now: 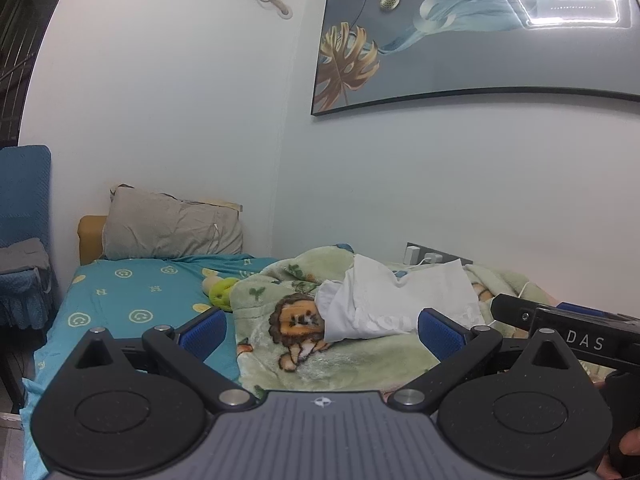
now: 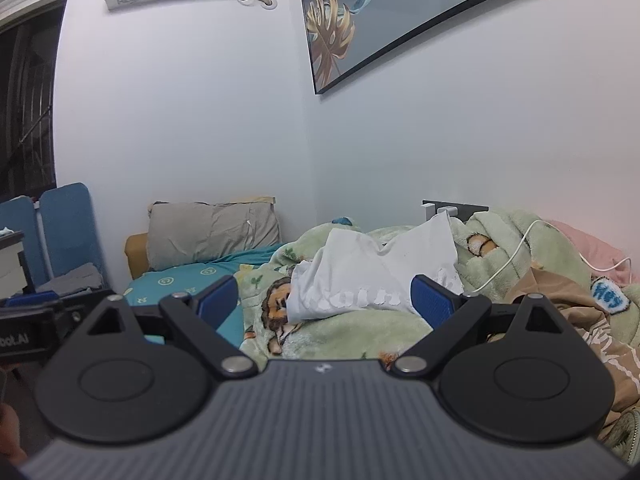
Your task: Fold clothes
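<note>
A crumpled white T-shirt (image 1: 384,300) (image 2: 368,276) with pale lettering lies on a green lion-print blanket (image 1: 340,356) (image 2: 352,328) on the bed. My left gripper (image 1: 320,328) is open, its blue pads wide apart, short of the shirt and holding nothing. My right gripper (image 2: 324,300) is open too, facing the shirt from close by, empty. A tan garment (image 2: 560,320) with white stripes lies at the right in the right wrist view. The right gripper's black body (image 1: 568,332) shows at the right edge of the left wrist view.
A teal smiley sheet (image 1: 132,300) covers the bed's left part, with a grey pillow (image 1: 172,228) at the head. A yellow-green plush toy (image 1: 220,292) lies by the blanket. A white charging cable (image 2: 516,252) runs over the blanket. Blue chairs (image 2: 60,236) stand at left.
</note>
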Available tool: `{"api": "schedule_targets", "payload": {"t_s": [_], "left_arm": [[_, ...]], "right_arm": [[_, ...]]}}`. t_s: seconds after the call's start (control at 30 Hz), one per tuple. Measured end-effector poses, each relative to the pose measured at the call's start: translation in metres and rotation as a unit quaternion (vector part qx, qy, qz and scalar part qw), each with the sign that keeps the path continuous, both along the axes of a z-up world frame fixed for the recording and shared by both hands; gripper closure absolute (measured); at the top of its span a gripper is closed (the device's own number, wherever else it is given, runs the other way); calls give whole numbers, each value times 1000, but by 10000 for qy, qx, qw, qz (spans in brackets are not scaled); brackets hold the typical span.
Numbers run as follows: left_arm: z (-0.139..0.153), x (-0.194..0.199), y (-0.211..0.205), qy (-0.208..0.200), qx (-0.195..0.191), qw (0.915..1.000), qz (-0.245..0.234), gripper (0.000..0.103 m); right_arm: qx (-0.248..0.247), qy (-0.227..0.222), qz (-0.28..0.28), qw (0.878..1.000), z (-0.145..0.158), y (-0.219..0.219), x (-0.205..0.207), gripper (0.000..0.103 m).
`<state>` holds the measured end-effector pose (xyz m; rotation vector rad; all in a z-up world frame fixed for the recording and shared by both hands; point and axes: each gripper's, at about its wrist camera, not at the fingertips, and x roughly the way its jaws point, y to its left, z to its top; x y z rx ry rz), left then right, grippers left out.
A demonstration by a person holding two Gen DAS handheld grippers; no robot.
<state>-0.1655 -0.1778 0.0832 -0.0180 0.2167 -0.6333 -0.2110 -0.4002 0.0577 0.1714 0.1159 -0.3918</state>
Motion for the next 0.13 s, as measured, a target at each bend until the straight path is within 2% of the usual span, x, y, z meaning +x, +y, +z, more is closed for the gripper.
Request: {"api": "schedule_targets", "payload": {"t_s": [0.13], "left_arm": [[3, -4, 2, -46, -17, 10000, -39, 0]], "right_arm": [[-12, 14, -54, 10000, 0, 1, -2, 8]]}}
